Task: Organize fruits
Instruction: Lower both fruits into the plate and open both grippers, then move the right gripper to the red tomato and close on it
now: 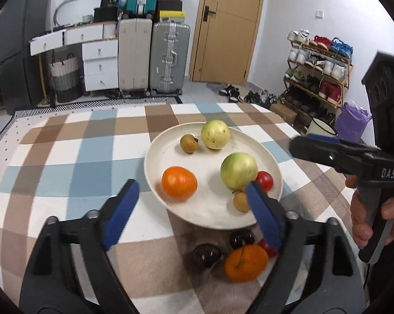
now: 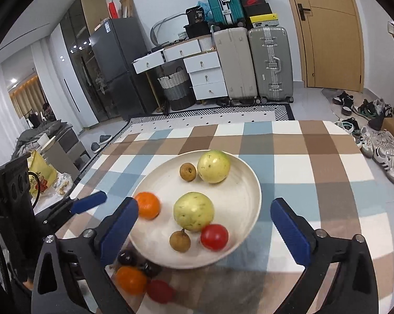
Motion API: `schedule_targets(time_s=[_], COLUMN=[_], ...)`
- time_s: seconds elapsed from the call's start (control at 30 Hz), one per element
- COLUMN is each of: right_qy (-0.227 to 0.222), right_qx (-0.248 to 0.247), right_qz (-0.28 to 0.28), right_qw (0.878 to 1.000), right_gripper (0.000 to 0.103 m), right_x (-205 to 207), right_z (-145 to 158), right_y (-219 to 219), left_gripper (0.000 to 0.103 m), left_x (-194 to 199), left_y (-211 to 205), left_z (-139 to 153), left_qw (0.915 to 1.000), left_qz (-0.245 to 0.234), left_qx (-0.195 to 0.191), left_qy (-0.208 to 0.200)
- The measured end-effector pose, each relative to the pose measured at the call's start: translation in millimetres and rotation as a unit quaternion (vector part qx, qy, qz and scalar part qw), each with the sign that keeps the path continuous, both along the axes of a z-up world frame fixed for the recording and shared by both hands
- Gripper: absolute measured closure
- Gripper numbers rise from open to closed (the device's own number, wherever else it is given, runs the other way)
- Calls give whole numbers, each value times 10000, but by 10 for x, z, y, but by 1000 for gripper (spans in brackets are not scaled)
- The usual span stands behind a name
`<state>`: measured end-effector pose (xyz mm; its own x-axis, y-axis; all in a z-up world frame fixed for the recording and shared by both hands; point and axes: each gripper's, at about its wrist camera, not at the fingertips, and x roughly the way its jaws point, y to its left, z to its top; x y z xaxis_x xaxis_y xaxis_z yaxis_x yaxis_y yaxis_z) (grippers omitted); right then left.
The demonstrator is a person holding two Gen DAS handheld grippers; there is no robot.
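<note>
At the top of the frame two grey suitcases [image 2: 252,62] stand beside white drawers [image 2: 204,74], a wooden door [image 2: 328,31] at their right.

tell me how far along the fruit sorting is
Done: six fruits sit on the plate, including two guavas, an orange and a tomato. In hand: nothing; both the left tool and the right tool are open. Left: an orange, two dark fruits and a red one on the tablecloth.

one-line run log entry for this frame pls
left gripper: open, empty | right gripper: open, empty | plate: six fruits incl. orange | off plate: orange, two dark fruits, red fruit
</note>
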<state>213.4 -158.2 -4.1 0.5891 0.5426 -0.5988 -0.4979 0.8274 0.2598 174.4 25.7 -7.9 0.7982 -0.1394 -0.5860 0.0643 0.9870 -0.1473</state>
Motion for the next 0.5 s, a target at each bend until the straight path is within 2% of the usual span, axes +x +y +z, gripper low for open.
schedule_targets(time_s=[0.07,0.13,0.33,0.5], right_qy=[-36,-83,19,149], right_qx=[-58,-102,-342,-644], right_qz=[109,196,298,419], right_qw=[9999,9997,9990,9969], right_gripper=[1,0,0,0], right_x=[-130,-253,-446,-518], right_z=[-3,-24,-202,-354], right_y=[-52,-96,-132,-79], left_gripper=[14,1,1,1], left_x=[-125,-251,-587,-677], left_y=[24,44,20,-27], left_z=[31,58,61,-13], left_qw=[10000,9999,9997,9999], left_qz=[63,104,129,47], left_qx=[16,-2,161,91], left_qy=[3,-17,-121,-14])
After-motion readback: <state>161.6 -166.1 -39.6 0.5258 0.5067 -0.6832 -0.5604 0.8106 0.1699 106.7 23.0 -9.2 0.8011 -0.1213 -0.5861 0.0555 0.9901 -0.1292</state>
